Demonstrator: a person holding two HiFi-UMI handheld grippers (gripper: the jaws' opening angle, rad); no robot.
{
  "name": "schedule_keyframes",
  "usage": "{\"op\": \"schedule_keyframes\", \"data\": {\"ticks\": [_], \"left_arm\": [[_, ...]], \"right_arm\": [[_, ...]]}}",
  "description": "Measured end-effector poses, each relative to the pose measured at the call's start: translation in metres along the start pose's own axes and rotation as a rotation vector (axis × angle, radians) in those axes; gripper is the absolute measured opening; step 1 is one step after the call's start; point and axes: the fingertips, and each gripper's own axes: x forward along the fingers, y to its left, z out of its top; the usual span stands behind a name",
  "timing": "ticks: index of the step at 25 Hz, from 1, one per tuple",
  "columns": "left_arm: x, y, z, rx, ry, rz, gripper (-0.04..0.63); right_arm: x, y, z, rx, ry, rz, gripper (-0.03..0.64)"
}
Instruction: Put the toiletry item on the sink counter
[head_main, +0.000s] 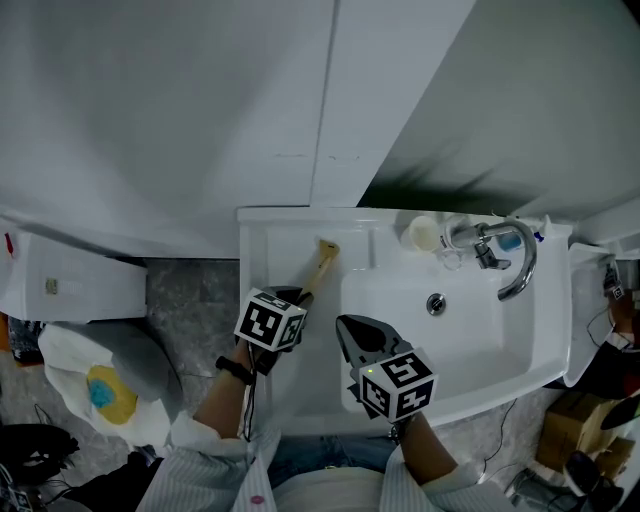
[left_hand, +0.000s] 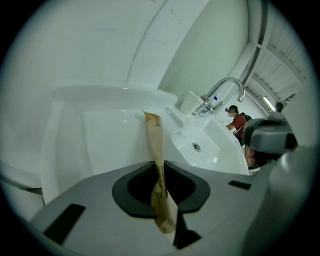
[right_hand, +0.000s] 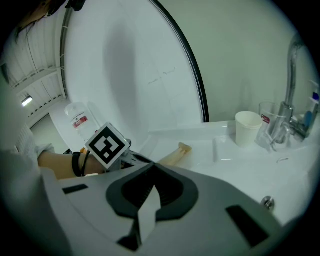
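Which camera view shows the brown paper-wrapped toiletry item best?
The left gripper view: the paper-wrapped toiletry item runs at full length out of the left hand-held gripper. The head view shows only its far part, and the right gripper view only its far end.

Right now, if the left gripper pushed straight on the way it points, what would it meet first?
Most likely the flat white sink counter: the left gripper angles down at it, shut on the long tan paper-wrapped toiletry item, whose far end would touch down first. Depth there is unclear.
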Motion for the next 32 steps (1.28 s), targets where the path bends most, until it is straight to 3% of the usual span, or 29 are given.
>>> {"op": "schedule_keyframes", "data": {"ticks": [10,17,23,32], "left_arm": [[0.000,-0.004,0.000,0.027,0.001,-0.013,0.090],[0.001,-0.011,0.000,0.038,-0.003,-0.037,0.159],[-0.006,-0.002,0.013,0.020,-0.071,0.005,0.200],[-0.013,-0.002,0.016,0.058,-0.082,0.038,0.238]], "right_arm": [[0.001,0.002,-0.003,0.005,0.005,0.001,0.011],[-0.002,0.004,-0.006,0.002,0.006,0.000,0.011],[-0.005,0.010,-0.006,-0.006,0.005,0.004,0.011],[-0.011,0.015,-0.004,-0.022,-0.007,-0.002,0.011]]}}
